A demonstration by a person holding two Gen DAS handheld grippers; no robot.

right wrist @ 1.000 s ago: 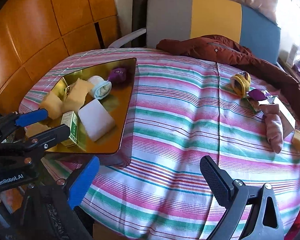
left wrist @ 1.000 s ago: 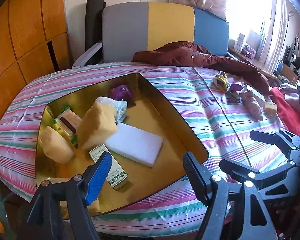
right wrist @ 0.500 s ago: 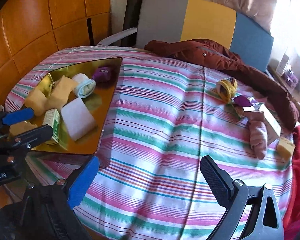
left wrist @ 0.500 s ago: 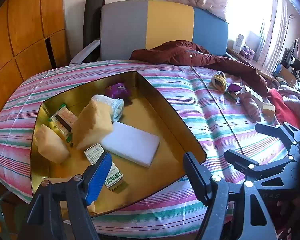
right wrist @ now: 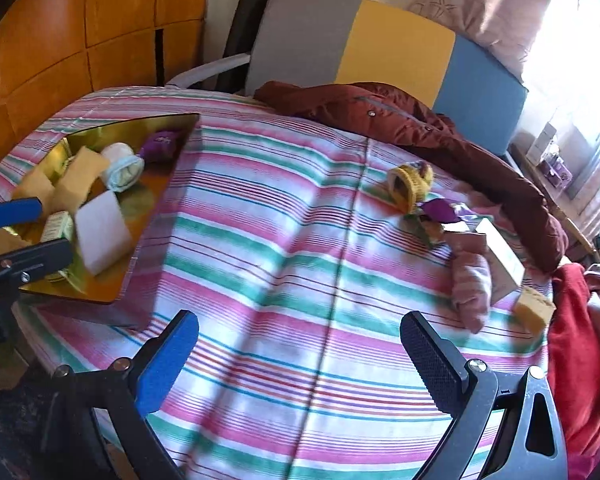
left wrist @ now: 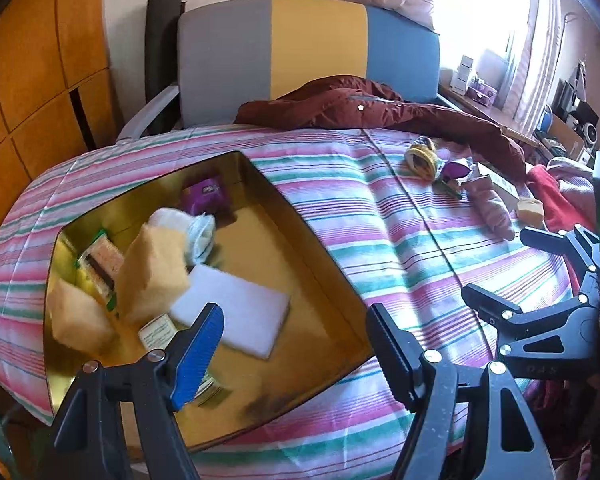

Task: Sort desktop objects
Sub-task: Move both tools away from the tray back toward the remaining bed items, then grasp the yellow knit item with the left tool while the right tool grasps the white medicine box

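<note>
Grippers frame the foreground: the left gripper (left wrist: 294,344) hangs with jaws wide and empty over the near edge of a shiny gold rectangular tray (left wrist: 320,256); the right gripper (right wrist: 296,354), jaws equally wide and empty, hovers above the pink, green and white striped bedcover (right wrist: 268,240); inside the tray lie a flat white foam block (left wrist: 236,316), a tan sponge wedge (left wrist: 152,276), a rolled pale sock (left wrist: 196,230) and a purple packet (left wrist: 206,196); well apart, toward the right, a yellow knitted ring (right wrist: 410,184), a pink striped sock (right wrist: 472,284) and a small yellow sponge cube (right wrist: 534,306) wait on the cover; beyond, a maroon jacket (right wrist: 400,120) sprawls before a grey, yellow and blue chair back (left wrist: 308,44).
</note>
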